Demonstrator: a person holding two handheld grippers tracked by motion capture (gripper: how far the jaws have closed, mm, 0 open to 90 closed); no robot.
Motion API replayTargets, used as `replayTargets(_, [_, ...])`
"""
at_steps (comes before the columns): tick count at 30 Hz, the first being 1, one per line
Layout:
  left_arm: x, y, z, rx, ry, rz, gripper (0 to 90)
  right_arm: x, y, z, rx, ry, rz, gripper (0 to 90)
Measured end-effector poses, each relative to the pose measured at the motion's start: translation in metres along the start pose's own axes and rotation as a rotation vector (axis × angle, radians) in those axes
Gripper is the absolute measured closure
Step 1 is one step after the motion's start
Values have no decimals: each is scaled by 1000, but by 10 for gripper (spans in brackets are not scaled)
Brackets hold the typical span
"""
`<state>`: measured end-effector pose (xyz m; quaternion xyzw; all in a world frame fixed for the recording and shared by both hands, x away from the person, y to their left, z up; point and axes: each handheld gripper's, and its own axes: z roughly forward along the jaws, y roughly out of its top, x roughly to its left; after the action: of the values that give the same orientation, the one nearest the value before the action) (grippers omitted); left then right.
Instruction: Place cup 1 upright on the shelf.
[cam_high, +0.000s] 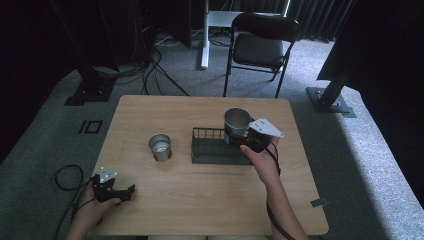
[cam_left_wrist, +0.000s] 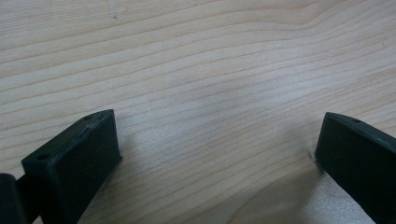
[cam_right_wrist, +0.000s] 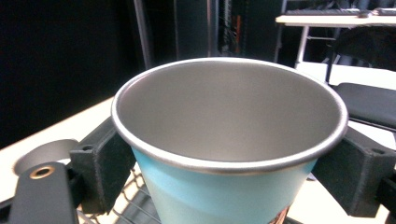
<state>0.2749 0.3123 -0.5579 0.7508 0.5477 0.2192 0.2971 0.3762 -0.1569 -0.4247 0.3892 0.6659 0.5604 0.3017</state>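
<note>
Overhead view; two close tool-mounted views

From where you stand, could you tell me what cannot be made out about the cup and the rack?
- Blue cup: its base is cut off by the right gripper view's bottom edge; in the high view the right tool covers its side.
- Wire rack: whether the cup touches it cannot be told.
- Print on the cup's lower wall: cut off, unreadable.
- Steel cup: contents too small to judge.

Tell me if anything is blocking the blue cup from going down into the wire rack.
Nothing visible blocks it. The right gripper holds the blue cup upright over the wire rack, which looks empty beneath it. The other metal cup stands apart on the table, left of the rack.
</note>
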Motion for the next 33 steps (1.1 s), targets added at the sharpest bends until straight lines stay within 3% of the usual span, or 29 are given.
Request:
replayTargets(12, [0,0,0,1,0,2,4,-13,-21,1,27,-97,9,133])
replayTargets(33, [0,0,0,1,0,1,4,-22,-50,5,79,-134,19,132])
